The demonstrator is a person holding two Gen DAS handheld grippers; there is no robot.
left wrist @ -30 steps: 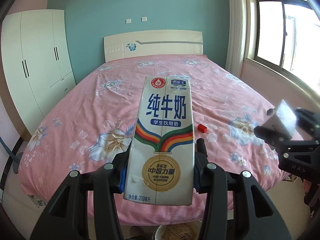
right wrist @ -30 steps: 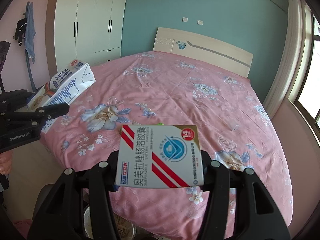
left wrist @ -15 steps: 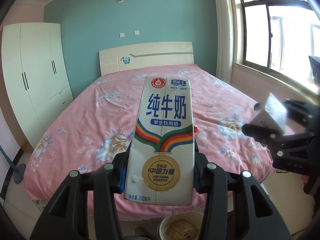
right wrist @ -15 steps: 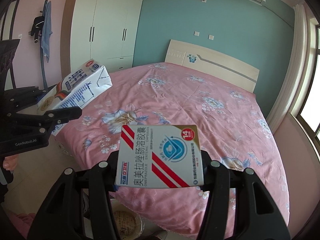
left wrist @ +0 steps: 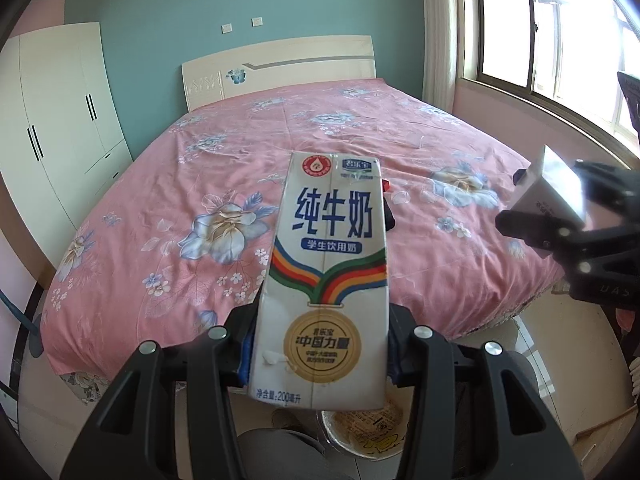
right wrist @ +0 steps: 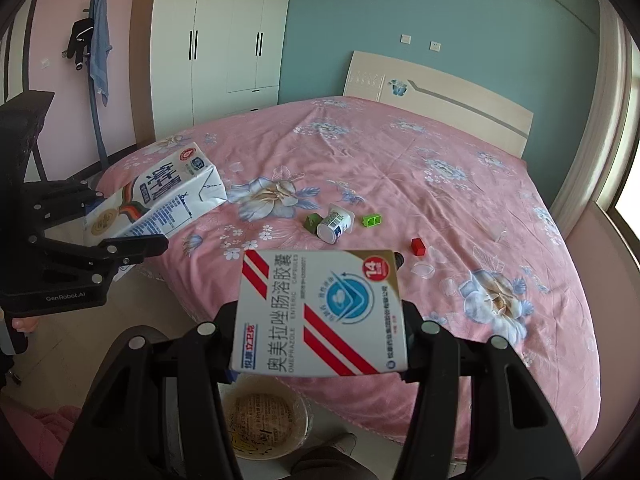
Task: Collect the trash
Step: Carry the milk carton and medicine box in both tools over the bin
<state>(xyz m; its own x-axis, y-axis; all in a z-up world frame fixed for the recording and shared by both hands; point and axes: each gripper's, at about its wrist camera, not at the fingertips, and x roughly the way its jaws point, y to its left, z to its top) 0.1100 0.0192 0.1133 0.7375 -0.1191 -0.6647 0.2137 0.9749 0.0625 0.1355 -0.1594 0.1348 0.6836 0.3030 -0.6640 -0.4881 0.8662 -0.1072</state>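
Milk carton (left wrist: 326,280) stands upright between the left tongs (left wrist: 320,344), which are closed onto its two lower side walls; it juts forward over the bed's (left wrist: 160,208) near edge. Below the tongs sits a lined bin (left wrist: 368,432) on the floor. Off to the right, the other tongs carry a small box. The carton looks empty, so probably light and easily crushed; holding it low across the narrow sides seems sound.

From the right wrist, the medicine box (right wrist: 320,312) lies flat between the right tongs (right wrist: 320,340), clamped by its short edges, with the bin just beneath. Thin card, likely to buckle if squeezed harder. Ahead on the bed lie a yogurt cup (right wrist: 334,222), green bits (right wrist: 371,220) and a red block (right wrist: 417,246), uncollected.
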